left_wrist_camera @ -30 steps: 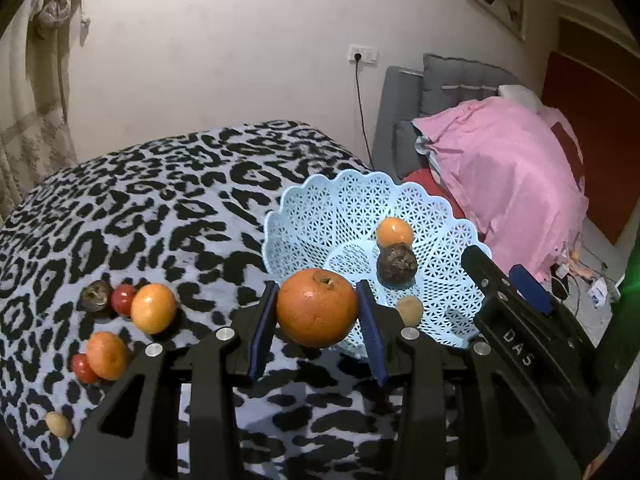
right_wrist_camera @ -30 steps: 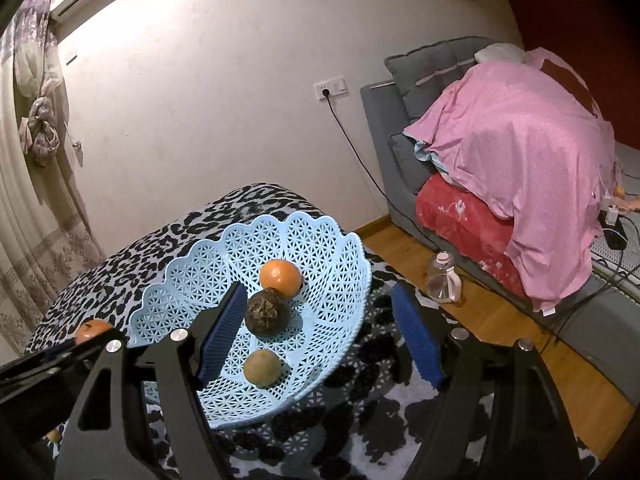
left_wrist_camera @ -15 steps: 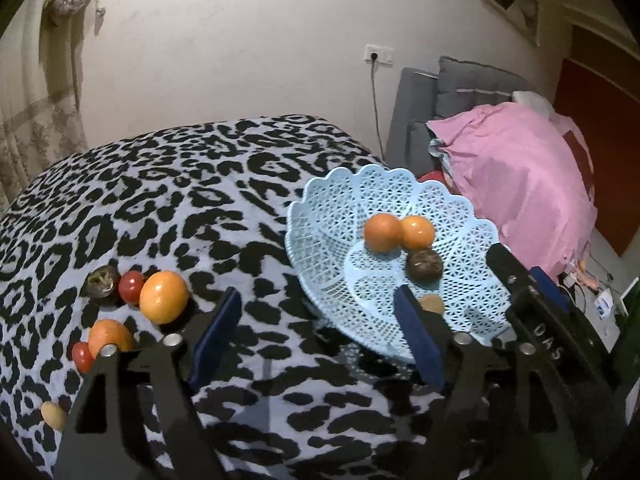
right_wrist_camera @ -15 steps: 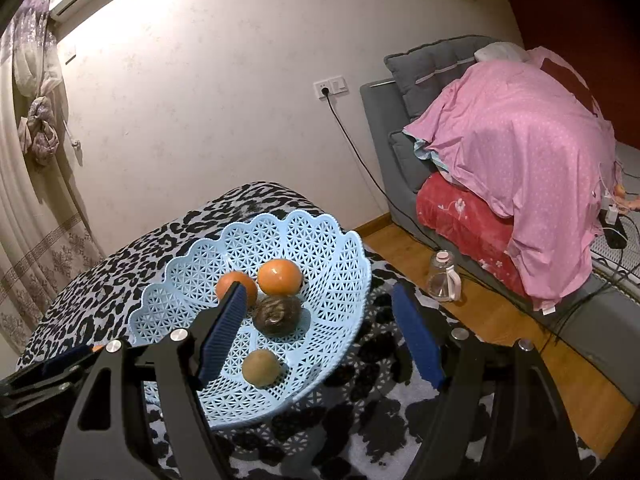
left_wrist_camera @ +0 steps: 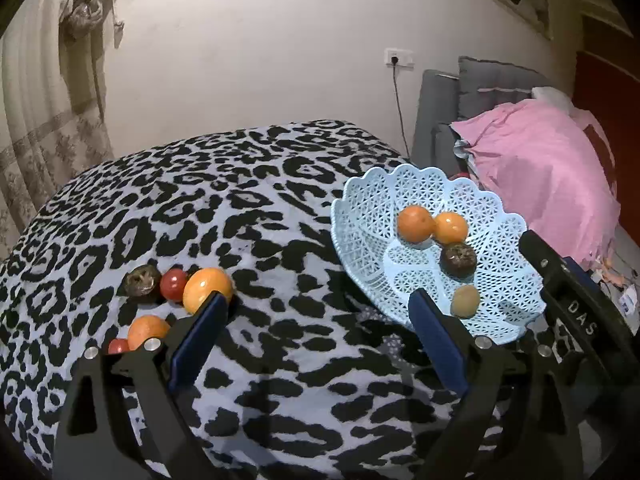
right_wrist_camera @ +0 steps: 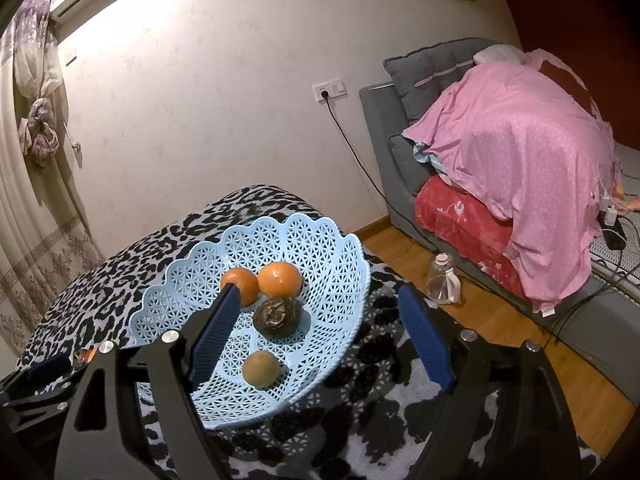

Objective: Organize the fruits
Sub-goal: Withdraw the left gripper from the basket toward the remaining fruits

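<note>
A light blue lattice basket (left_wrist_camera: 360, 200) (right_wrist_camera: 328, 248) holds two oranges (left_wrist_camera: 416, 224) (right_wrist_camera: 280, 278), a dark wrinkled fruit (left_wrist_camera: 458, 259) (right_wrist_camera: 277, 316) and a small tan fruit (left_wrist_camera: 465, 301) (right_wrist_camera: 261, 368). My left gripper (left_wrist_camera: 317, 300) hovers over the cloth left of the basket, its jaws still opening with nothing between them. On the cloth to its left lie a dark fruit (left_wrist_camera: 140, 280), a red tomato (left_wrist_camera: 174, 284), two oranges (left_wrist_camera: 207, 289) and another tomato (left_wrist_camera: 118, 346). My right gripper (right_wrist_camera: 318, 292) hangs above the basket's near side, jaws opening, pads touching nothing.
A leopard-print cloth (left_wrist_camera: 240, 208) covers the table. Right of it are a grey sofa under a pink blanket (right_wrist_camera: 512, 152), a clear bottle (right_wrist_camera: 440, 280) on the wooden floor and a wall cable. A tied curtain (left_wrist_camera: 84, 4) hangs at the left.
My left gripper let go of the orange, which now rests in the basket beside the other orange. Its jaws spread wide and it drew back leftward. The right gripper's jaws widened slightly.
</note>
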Motion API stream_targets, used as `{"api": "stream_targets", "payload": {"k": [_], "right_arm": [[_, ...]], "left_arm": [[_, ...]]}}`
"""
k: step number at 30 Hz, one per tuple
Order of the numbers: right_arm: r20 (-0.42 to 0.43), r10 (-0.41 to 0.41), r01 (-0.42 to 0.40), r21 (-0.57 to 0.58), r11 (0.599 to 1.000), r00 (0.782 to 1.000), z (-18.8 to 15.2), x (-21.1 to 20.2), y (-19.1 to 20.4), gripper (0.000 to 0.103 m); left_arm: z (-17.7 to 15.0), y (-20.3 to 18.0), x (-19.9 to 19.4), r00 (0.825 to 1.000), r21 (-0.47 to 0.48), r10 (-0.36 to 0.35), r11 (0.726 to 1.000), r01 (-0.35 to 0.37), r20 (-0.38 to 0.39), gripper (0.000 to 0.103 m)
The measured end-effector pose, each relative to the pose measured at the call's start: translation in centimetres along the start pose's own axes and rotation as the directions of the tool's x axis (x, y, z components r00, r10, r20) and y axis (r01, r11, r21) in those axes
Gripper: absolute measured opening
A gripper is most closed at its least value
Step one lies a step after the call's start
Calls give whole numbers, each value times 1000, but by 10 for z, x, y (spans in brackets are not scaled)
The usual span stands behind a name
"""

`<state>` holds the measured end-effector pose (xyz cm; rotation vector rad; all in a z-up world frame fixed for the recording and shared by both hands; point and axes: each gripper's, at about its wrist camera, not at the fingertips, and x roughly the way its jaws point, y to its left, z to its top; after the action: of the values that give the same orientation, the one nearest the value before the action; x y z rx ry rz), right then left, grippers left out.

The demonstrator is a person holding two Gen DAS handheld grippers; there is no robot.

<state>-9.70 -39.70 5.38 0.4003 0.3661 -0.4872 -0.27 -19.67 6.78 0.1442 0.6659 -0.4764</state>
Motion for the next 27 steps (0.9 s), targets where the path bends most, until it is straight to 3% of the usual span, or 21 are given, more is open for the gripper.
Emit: {"api": "stream_targets", "payload": {"k": [7, 27], "right_arm": [[2, 11, -11, -4, 1000, 1000, 1, -1, 1, 88], [-9, 7, -7, -17, 1000, 1000, -3, 2, 5, 88]], "left_arm": [[-3, 8, -5, 999, -13, 33, 999, -33, 2, 92], [-9, 37, -25, 997, -60, 70, 996, -68, 22, 93]]}}
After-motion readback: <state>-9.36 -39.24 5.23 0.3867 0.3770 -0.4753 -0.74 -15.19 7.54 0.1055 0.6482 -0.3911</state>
